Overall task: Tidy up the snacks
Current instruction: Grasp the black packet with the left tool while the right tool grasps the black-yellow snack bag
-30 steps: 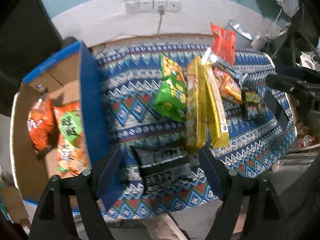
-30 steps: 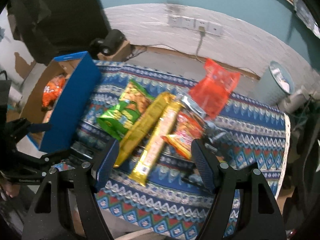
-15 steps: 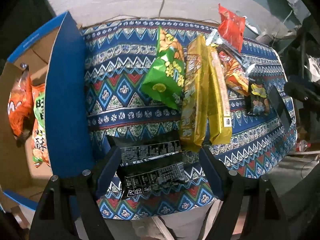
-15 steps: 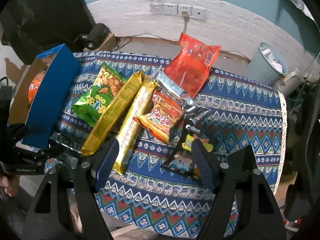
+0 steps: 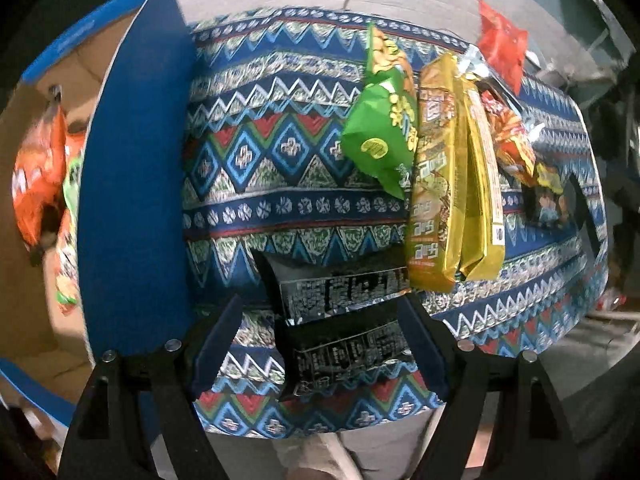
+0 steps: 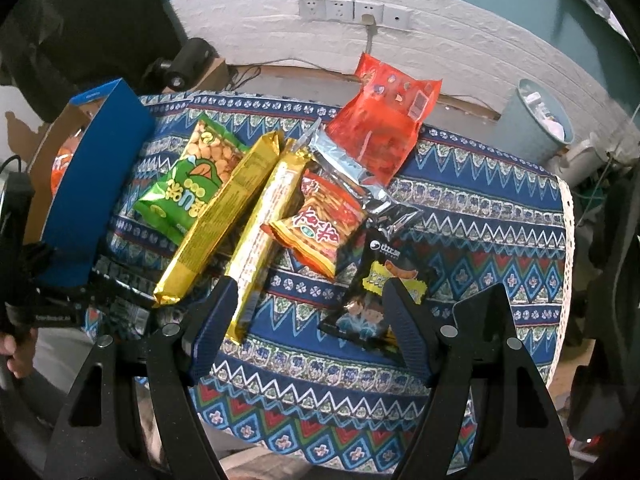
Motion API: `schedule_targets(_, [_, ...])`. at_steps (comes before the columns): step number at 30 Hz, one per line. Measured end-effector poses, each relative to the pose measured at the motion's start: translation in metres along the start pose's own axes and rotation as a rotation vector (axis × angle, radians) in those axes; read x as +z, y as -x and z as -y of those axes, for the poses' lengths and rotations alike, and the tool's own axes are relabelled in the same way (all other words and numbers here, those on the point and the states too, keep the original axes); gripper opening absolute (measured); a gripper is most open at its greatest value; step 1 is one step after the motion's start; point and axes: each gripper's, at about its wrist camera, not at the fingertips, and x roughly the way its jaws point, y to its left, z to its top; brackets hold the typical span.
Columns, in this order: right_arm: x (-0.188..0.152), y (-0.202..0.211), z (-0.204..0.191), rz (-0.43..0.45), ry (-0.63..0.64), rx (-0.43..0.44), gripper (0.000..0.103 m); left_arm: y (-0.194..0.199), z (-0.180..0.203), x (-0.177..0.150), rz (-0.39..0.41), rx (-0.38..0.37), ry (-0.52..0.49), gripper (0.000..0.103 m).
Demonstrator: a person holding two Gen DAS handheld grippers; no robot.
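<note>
A black packet (image 5: 344,320) is laid flat at the table's near edge; green bag (image 5: 384,128) and gold packs (image 5: 436,184) are spread beyond.

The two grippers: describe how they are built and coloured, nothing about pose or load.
The left gripper and right gripper look alike: each has two matte black angular arms with triangular cut-outs and small round silver screw heads, ending in dark blue ribbed finger pads. No cables, logos or sleeves show on either. A bare hand shows at the right view's edge.
</note>
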Motion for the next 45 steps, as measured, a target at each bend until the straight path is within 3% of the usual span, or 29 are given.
schedule_targets(5, [-0.003, -0.009, 0.005, -0.026, -0.010, -0.016, 0.075, -0.014, 0.001, -0.005, -0.037, -0.046, 0.038, 0.086])
schedule_targets(14, [-0.005, -0.027, 0.025, -0.057, -0.066, -0.021, 0.075, -0.032, 0.017, -0.004, -0.042, 0.022, 0.004, 0.085])
schedule_targets(19, [-0.004, -0.043, 0.038, -0.082, -0.100, -0.051, 0.075, -0.032, 0.026, -0.011, -0.006, 0.050, -0.019, 0.061])
schedule_targets(23, [-0.003, -0.056, 0.046, -0.110, -0.123, -0.067, 0.075, -0.019, 0.032, -0.010, 0.028, 0.012, -0.031, 0.042])
schedule_targets(26, [-0.004, -0.065, 0.051, -0.127, -0.141, -0.071, 0.077, -0.010, 0.033, -0.006, 0.045, -0.019, -0.028, 0.033])
schedule_targets(35, [-0.007, -0.090, 0.071, -0.168, -0.218, -0.066, 0.079, 0.000, 0.033, 0.012, 0.082, -0.043, -0.035, 0.030])
schedule_targets(45, [-0.008, -0.120, 0.079, -0.210, -0.225, -0.091, 0.079, 0.017, 0.027, 0.024, 0.162, 0.001, -0.062, 0.030])
